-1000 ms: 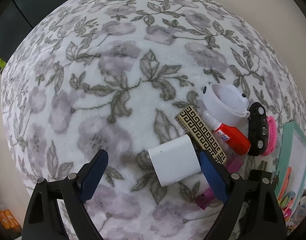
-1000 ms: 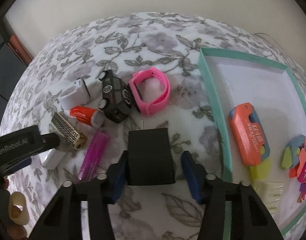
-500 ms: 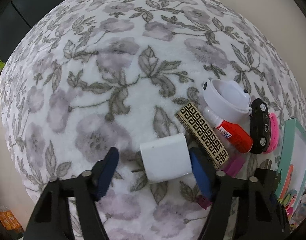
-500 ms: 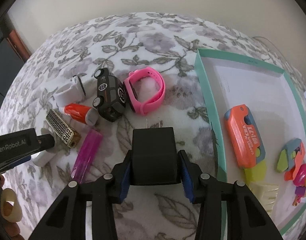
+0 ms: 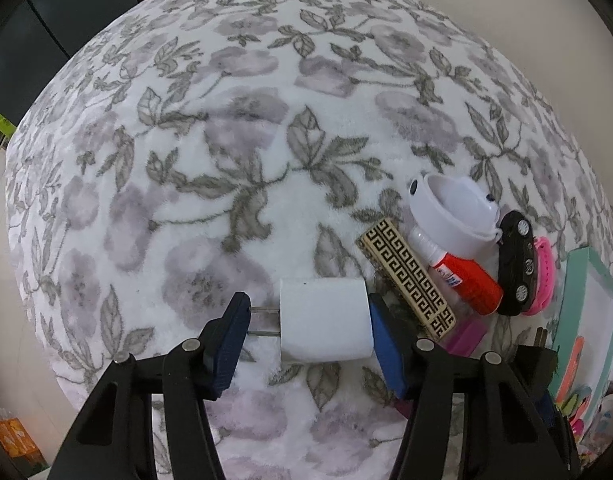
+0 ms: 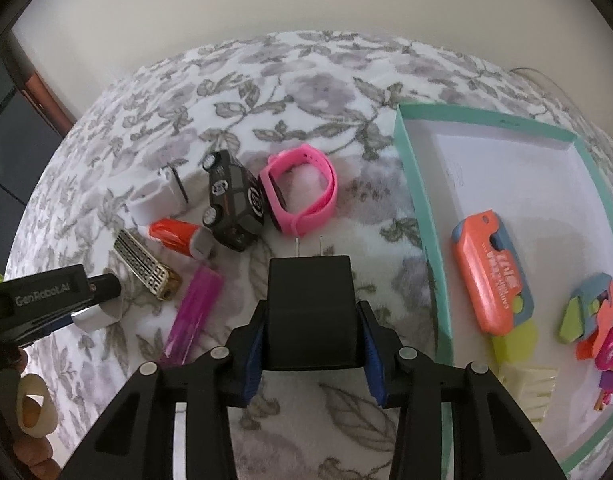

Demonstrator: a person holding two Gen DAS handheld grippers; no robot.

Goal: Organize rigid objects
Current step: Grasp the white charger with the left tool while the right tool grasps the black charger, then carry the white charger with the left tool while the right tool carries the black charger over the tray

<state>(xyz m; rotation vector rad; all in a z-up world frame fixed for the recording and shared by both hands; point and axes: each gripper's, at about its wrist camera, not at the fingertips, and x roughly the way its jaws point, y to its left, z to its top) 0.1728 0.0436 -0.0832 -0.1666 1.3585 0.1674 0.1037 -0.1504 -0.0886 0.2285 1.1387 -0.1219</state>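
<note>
My left gripper (image 5: 306, 328) has closed around a white plug adapter (image 5: 324, 320) lying on the floral blanket; the right pad touches its body and the left pad meets its prongs. My right gripper (image 6: 312, 346) is shut on a black plug adapter (image 6: 310, 316), prongs pointing forward, held just above the blanket. A teal-rimmed white tray (image 6: 410, 184) lies to the right with an orange toy (image 6: 490, 276) and several small colourful toys (image 6: 594, 320) in it.
On the blanket lie a gold-patterned bar (image 5: 406, 276), a red-and-white tube (image 5: 462, 276), a white cup (image 5: 450, 212), a black toy car (image 6: 232, 208), a pink watch band (image 6: 302, 192) and a purple lighter (image 6: 194, 312). The left gripper's body (image 6: 46, 300) shows at the left edge.
My left gripper moved in and closed around the white adapter. My right gripper closed on the black adapter and lifted it slightly.
</note>
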